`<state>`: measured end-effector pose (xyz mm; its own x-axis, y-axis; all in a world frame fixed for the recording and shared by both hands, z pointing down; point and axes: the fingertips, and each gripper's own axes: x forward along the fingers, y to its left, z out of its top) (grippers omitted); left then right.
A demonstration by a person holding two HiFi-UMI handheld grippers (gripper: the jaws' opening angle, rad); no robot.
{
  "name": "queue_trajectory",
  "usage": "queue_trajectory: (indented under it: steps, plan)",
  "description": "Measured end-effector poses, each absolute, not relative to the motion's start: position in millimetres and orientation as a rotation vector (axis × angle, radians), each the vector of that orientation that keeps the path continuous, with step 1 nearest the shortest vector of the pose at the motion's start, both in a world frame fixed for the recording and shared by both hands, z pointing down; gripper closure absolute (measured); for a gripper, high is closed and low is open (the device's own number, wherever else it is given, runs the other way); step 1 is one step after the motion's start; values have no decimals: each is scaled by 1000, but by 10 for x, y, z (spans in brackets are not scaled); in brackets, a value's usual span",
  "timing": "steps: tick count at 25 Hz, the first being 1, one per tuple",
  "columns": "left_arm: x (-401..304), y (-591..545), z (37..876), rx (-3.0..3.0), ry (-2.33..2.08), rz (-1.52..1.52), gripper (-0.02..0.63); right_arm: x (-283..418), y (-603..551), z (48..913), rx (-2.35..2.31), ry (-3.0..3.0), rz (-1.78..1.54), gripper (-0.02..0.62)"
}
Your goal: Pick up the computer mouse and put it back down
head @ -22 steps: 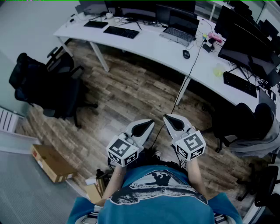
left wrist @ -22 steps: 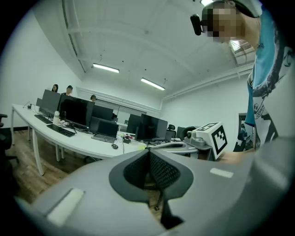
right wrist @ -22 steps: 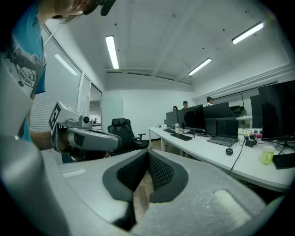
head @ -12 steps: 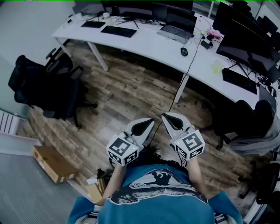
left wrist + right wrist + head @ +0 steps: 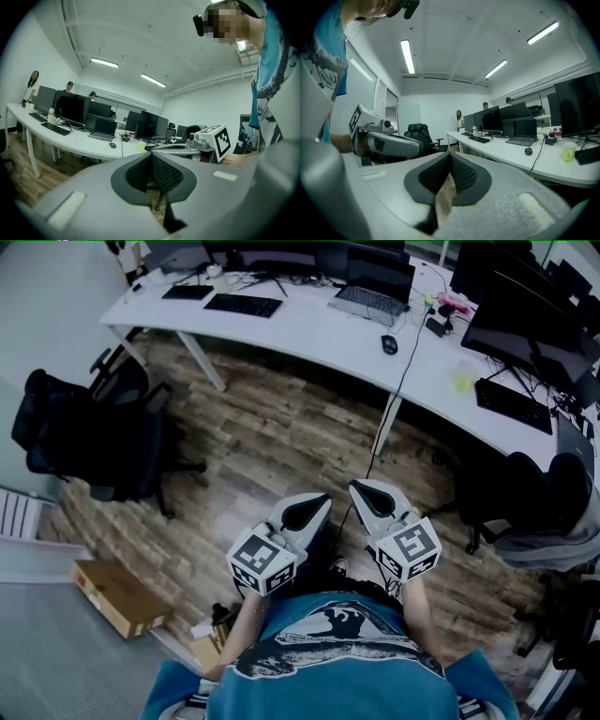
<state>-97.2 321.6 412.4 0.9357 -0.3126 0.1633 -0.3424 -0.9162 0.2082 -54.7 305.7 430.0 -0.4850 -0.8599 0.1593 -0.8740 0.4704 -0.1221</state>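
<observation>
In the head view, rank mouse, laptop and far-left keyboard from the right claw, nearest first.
From the right claw:
1. computer mouse, on the desk, straight ahead.
2. laptop, just behind the mouse.
3. far-left keyboard, at the desk's left end.

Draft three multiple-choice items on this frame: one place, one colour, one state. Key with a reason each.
1. Where is the computer mouse?
A. on the desk beside the laptop
B. on a chair seat
C. between the tongs

2. What colour is the desk top?
A. black
B. white
C. wood brown

3. How do the left tongs and right tongs stand?
A. both wide open
B. one shut on the mouse
C. both shut, nothing between them

Key:
1 A, the mouse lies on the desk just right of the laptop, far from both tongs.
2 B, the top shows white against the brown plank floor.
3 C, each gripper view shows its tongs closed with nothing held.
</observation>
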Motion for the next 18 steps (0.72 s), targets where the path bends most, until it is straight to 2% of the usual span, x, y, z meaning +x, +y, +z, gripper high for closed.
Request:
queue_trajectory:
  steps: [7, 18]
  plan:
    - [-829, 2733, 4254, 2844, -420, 195, 594, -377, 2605, 4426, 1609, -2583, 329, 574]
    - [-545, 1326, 4203, 2861, -298, 237, 592, -11, 1295, 4436, 1711, -2481, 418, 537]
